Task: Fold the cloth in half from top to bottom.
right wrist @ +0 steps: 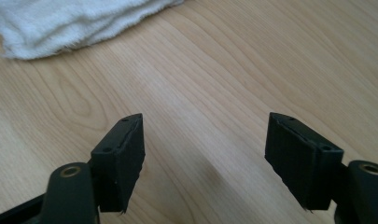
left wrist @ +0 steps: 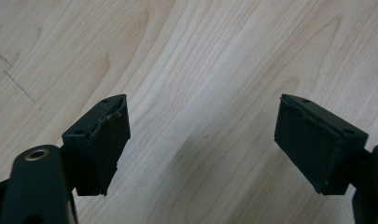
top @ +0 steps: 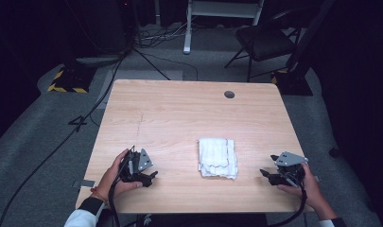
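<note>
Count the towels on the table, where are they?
1. A folded white towel lies on the table, right of centre toward the near edge, between the left gripper and right gripper, touching neither. Its folded layers could hide a second cloth.

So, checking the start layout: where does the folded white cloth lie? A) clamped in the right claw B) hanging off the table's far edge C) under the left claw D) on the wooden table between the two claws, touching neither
D: the folded white cloth lies flat on the wooden table, apart from the left claw and right claw, both open and empty.
</note>
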`<state>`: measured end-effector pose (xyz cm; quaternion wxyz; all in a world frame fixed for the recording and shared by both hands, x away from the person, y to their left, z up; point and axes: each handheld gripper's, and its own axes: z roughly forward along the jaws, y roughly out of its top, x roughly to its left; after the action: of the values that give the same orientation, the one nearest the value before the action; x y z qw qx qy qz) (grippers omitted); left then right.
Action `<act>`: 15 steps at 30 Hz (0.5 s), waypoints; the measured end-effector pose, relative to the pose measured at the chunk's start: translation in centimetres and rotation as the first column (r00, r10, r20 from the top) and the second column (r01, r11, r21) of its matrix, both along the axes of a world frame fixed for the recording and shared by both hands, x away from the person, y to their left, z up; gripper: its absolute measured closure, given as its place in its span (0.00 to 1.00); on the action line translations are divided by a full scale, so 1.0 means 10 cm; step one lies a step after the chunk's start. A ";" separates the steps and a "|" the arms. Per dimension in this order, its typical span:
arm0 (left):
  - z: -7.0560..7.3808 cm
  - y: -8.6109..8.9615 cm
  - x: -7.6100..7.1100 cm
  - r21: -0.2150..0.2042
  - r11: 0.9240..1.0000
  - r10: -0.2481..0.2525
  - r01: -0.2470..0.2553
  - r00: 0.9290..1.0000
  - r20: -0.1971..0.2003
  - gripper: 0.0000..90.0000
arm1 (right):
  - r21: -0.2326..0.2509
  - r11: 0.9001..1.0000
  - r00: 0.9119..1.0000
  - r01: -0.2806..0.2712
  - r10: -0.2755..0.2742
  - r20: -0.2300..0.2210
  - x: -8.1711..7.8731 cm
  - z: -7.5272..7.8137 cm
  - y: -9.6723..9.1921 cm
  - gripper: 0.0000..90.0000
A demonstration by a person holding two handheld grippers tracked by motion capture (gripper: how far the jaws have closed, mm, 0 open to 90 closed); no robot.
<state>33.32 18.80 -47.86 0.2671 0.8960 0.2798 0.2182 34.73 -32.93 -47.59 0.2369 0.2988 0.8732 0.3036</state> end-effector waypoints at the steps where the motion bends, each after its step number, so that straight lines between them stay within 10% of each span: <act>1: -0.01 0.02 0.00 0.004 1.000 0.003 -0.003 1.000 -0.004 0.20 | 0.009 1.000 1.000 0.008 -0.008 -0.002 0.00 -0.01 -0.03 0.32; 8: -0.09 0.11 0.01 0.002 1.000 0.030 -0.030 0.999 -0.020 0.20 | 0.088 0.992 0.995 0.093 -0.089 -0.044 -0.03 -0.10 -0.32 0.33; 15: -0.16 0.37 0.05 -0.108 0.991 0.069 -0.076 0.995 -0.067 0.21 | 0.125 0.974 0.980 0.191 -0.182 -0.079 -0.06 -0.19 -0.54 0.29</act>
<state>33.86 22.50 -49.43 0.2993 0.8755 0.3320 0.1834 34.17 -38.30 -49.46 0.2147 0.4043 0.8268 0.3267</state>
